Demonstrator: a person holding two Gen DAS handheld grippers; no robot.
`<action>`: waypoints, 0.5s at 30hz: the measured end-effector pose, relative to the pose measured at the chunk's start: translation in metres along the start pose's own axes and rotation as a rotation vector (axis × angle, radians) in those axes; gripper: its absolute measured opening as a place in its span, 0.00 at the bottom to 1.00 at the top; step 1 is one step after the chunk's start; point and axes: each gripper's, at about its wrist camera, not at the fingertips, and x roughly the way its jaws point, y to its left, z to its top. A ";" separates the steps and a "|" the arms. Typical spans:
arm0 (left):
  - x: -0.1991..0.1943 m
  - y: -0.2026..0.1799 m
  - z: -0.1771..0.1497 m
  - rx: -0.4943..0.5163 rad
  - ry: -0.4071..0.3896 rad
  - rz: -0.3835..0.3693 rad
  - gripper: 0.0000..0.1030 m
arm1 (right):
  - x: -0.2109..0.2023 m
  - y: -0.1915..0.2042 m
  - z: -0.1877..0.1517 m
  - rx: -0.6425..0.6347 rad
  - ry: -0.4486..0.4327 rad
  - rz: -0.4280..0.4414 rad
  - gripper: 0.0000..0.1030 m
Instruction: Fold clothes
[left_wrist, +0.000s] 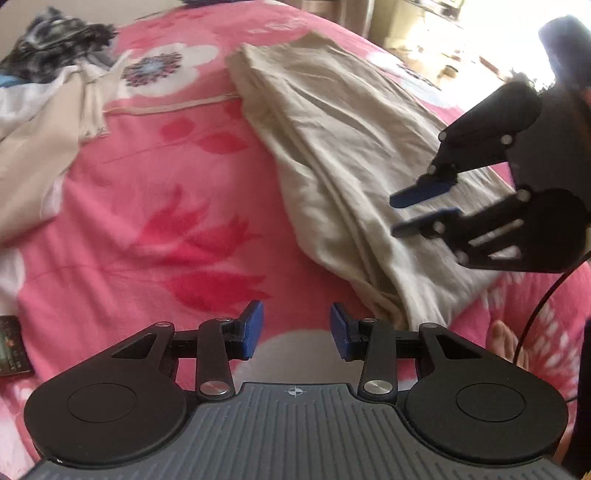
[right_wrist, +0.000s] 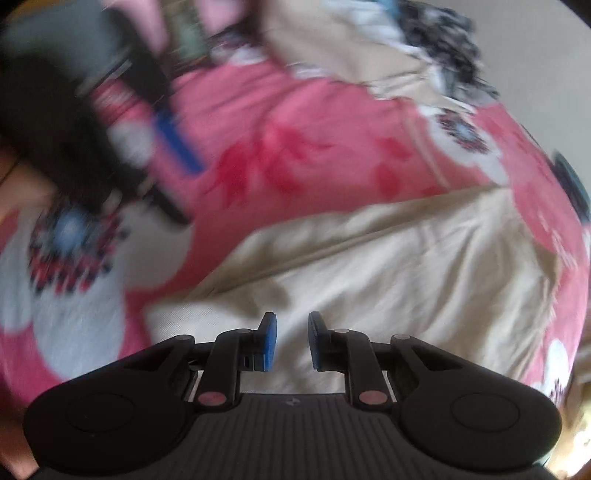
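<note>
Nearest my left camera, my left gripper (left_wrist: 295, 332) hangs over the pink floral bedspread (left_wrist: 147, 229), its blue-padded jaws spread with nothing between them. Just beyond and to the right lies the task's garment, a long beige wrinkled cloth (left_wrist: 332, 147) stretched flat from near to far across the bed. My right gripper (left_wrist: 410, 214) hovers above the cloth's right side, its jaws parted a little and empty; in the right wrist view the cloth (right_wrist: 388, 288) lies directly below them. Far left, a heap of other clothes (left_wrist: 48, 74), beige, white and a dark print, sits crumpled on the bedspread.
</note>
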 end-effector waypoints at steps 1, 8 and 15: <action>-0.003 0.001 0.002 -0.003 -0.013 0.021 0.38 | 0.005 -0.006 0.002 0.048 -0.003 -0.011 0.19; -0.009 0.010 0.005 -0.065 -0.064 -0.006 0.39 | 0.036 -0.038 -0.005 0.377 0.003 0.035 0.20; 0.012 0.038 0.011 -0.134 -0.051 -0.022 0.45 | 0.021 -0.078 -0.001 0.483 -0.092 0.125 0.22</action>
